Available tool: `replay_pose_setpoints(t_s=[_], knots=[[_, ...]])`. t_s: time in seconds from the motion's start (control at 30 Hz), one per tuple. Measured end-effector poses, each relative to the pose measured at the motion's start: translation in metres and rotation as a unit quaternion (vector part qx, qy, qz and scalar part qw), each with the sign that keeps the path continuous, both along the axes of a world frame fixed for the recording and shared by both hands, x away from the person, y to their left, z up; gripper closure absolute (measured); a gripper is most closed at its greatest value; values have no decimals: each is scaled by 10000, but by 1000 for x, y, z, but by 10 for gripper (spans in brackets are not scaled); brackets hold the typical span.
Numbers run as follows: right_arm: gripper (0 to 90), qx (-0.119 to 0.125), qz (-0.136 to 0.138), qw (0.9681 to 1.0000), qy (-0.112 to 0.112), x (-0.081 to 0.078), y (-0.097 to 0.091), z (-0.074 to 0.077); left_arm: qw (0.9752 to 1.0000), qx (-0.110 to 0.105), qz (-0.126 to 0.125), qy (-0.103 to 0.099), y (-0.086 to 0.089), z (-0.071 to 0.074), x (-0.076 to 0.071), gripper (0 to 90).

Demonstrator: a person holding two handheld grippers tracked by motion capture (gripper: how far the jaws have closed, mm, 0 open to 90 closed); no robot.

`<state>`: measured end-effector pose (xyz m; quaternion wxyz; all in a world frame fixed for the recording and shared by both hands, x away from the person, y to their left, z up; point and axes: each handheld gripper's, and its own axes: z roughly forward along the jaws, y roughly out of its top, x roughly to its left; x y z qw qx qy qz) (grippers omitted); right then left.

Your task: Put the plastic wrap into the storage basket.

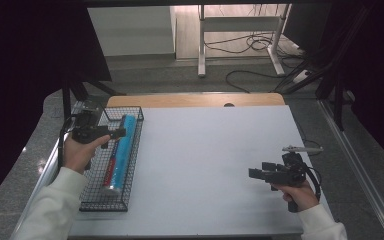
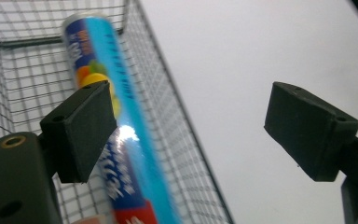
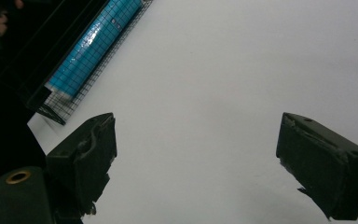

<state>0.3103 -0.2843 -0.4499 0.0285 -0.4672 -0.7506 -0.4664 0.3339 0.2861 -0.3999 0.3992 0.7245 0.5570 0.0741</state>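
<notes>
Near edge of the white desk [image 1: 205, 165]: the right tongs [image 1: 256, 174] hover low over its bare surface, jaws wide and empty. Farther left, the left tongs [image 1: 120, 133] hang above the wire basket [image 1: 130, 165], jaws apart, nothing between them. The blue tube [image 1: 121, 150] lies lengthwise inside the basket, along its right wall.

A: The tube [image 1: 120, 154] is noted as bright blue, with white lettering, a red band and yellow-orange fruit print.

B: Confirmed. The wire basket [image 1: 130, 195] is recorded as black grid mesh; the surface [image 1: 205, 165] as plain pale grey.
</notes>
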Motion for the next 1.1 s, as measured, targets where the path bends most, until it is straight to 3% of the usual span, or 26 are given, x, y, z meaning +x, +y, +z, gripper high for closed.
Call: replay_pose_setpoints(t_s=[0.2, 0.37, 0.47, 0.73, 1.1], knots=[[128, -337, 117, 9984, -441, -6, 3, 1, 9978, -119, -475, -436, -20, 6, -46, 169], [128, -565, 81, 9956, -748, -11, 3, 0, 9945, 46, -792, -689, -46, -3, -77, 175], [128, -653, 27, 9939, -883, -15, 1, -1, 9919, 101, -1027, -735, -61, -12, -90, 178], [128, -993, 42, 9888, -1111, -26, -4, -10, 9875, 299, -1380, -707, -88, -29, -114, 177], [126, -1096, -30, 9847, -1354, -28, -5, -13, 9870, 521, -1349, -699, -95, -36, -117, 178]])
